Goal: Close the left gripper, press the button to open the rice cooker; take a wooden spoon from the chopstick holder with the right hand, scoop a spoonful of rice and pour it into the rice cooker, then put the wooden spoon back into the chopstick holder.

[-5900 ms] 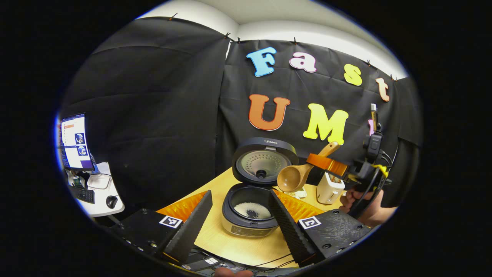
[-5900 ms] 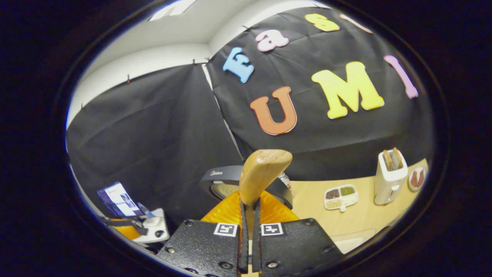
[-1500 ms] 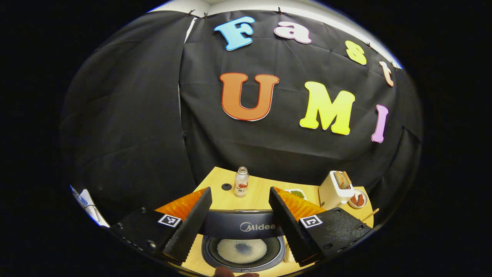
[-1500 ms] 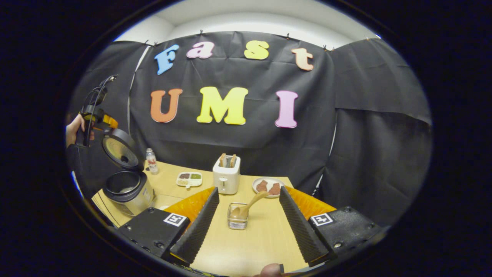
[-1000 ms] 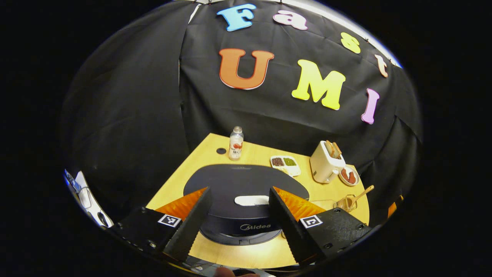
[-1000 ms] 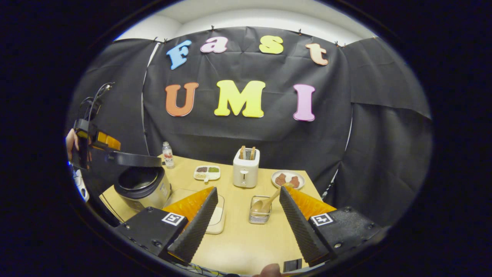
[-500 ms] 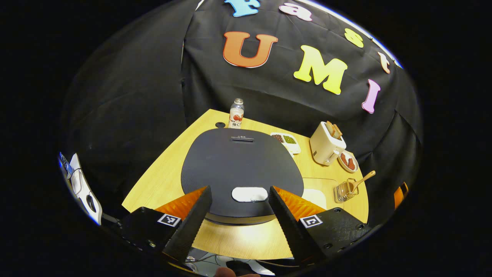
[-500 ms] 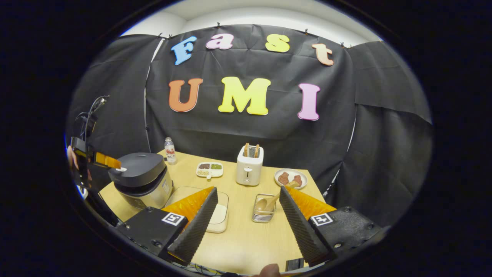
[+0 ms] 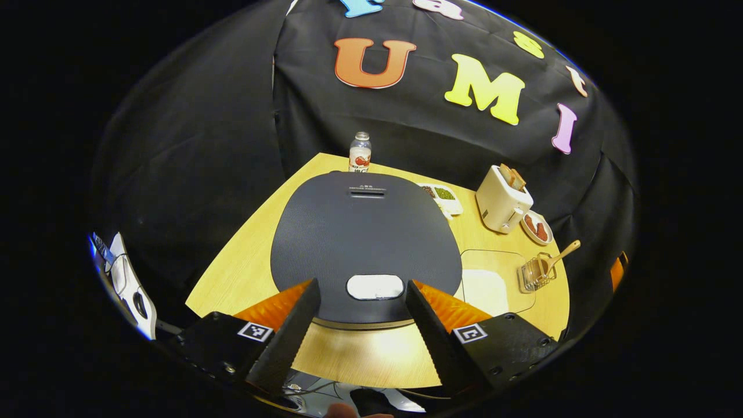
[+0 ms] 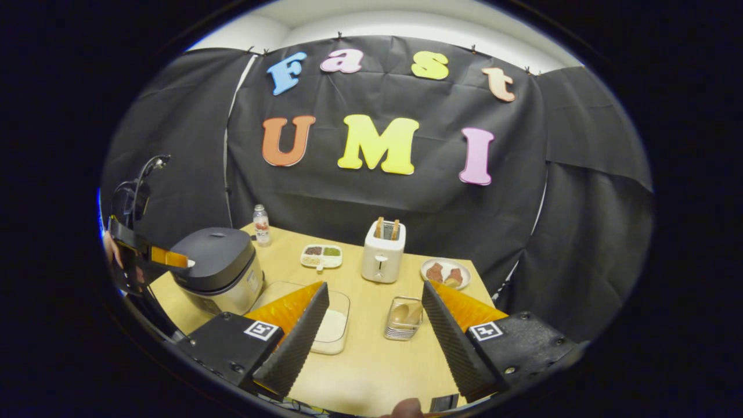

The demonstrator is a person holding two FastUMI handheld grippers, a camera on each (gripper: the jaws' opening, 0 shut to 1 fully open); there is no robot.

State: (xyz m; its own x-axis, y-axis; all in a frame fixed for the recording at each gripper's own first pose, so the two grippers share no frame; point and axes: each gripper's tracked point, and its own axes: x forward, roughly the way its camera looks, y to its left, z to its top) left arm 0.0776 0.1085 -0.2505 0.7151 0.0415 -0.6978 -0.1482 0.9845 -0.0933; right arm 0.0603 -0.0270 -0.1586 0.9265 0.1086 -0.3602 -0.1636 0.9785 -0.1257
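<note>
Your left gripper hangs spread wide over the shut lid of the rice cooker, its white button between the fingers. Your right gripper is spread apart too, holding nothing, above the table. Ahead, the wooden spoon sits in the chopstick holder, beside the rice dish.
</note>
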